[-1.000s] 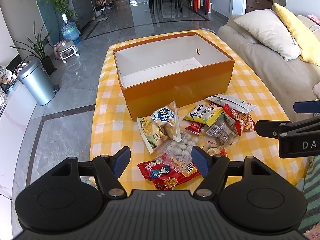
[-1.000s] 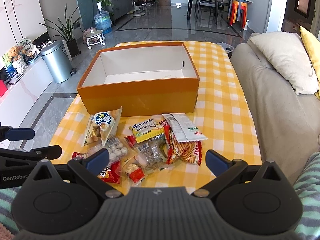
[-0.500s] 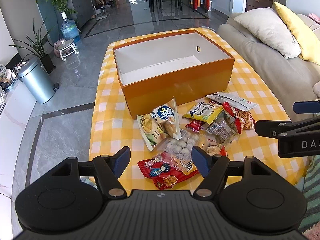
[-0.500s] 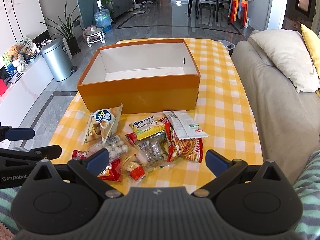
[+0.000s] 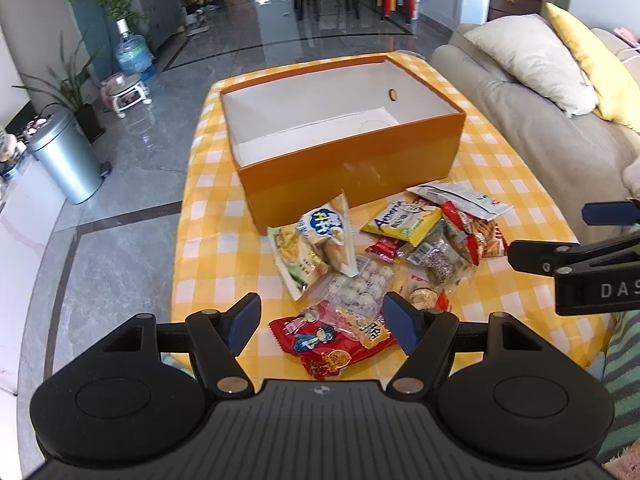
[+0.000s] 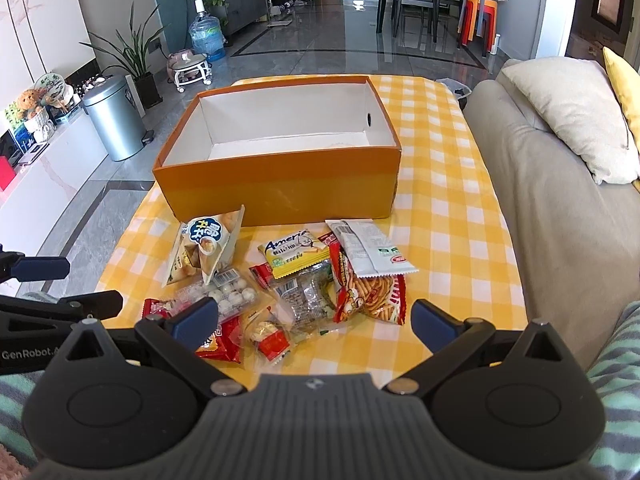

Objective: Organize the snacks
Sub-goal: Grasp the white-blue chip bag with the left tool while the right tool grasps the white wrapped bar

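Nothing has been picked yet: the left gripper (image 5: 322, 318), its jaws spread but just narrowed with nothing between them, is held above the near red packet (image 5: 328, 340). The snack pile (image 6: 296, 280) lies before the empty orange box (image 6: 280, 192). The right gripper (image 6: 314, 320) is spread and empty. A descent onto one packet is called for next.

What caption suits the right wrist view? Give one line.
Open right gripper above a snack pile before an empty orange box on a checked tablecloth.

Yellow snack packet (image 6: 293, 255): "Ameria", last letters unclear. Right gripper (image 5: 600, 276), body seen from the left wrist: "DAS", cut off. Left gripper (image 6: 44, 320), body: "GenRobot".
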A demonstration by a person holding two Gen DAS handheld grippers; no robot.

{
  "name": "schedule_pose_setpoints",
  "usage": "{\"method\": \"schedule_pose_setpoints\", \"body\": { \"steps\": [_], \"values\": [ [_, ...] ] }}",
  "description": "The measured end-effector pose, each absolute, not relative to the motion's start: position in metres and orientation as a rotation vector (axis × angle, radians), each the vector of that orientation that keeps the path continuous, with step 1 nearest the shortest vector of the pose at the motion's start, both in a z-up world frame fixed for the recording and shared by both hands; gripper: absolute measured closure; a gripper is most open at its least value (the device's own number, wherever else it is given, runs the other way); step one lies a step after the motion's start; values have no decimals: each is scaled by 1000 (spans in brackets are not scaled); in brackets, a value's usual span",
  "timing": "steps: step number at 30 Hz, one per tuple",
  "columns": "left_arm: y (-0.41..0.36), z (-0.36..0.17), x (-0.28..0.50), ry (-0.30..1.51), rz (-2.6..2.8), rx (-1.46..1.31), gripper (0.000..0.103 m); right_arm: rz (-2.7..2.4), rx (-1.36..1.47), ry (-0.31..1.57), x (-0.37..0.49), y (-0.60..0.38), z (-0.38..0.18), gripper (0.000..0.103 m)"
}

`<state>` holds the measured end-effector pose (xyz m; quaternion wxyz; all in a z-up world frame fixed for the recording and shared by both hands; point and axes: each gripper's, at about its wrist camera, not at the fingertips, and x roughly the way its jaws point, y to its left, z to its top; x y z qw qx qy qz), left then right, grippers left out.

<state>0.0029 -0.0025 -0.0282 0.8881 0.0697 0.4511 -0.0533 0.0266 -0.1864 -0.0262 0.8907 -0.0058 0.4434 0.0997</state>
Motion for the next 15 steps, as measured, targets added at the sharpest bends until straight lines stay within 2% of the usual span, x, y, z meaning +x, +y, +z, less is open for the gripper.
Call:
{"method": "schedule_pose_setpoints", "body": {
  "steps": [5,7,11,13,15],
  "values": [
    [-1,-28,9,929,-192,94,32,219,-29,889,29,-188,-33,7],
    [-1,-28,15,934,-195,73,32,222,-32,887,33,-189,-37,13],
    [-2,-34,28,925,-188,64,32,224,-61,893,43,-190,-48,15],
    [0,-39,36,941,-186,40,40,222,-91,892,49,-189,-54,19],
    [1,-45,45,972,-191,23,43,225,-111,898,57,-189,-60,23]
  ]
}}
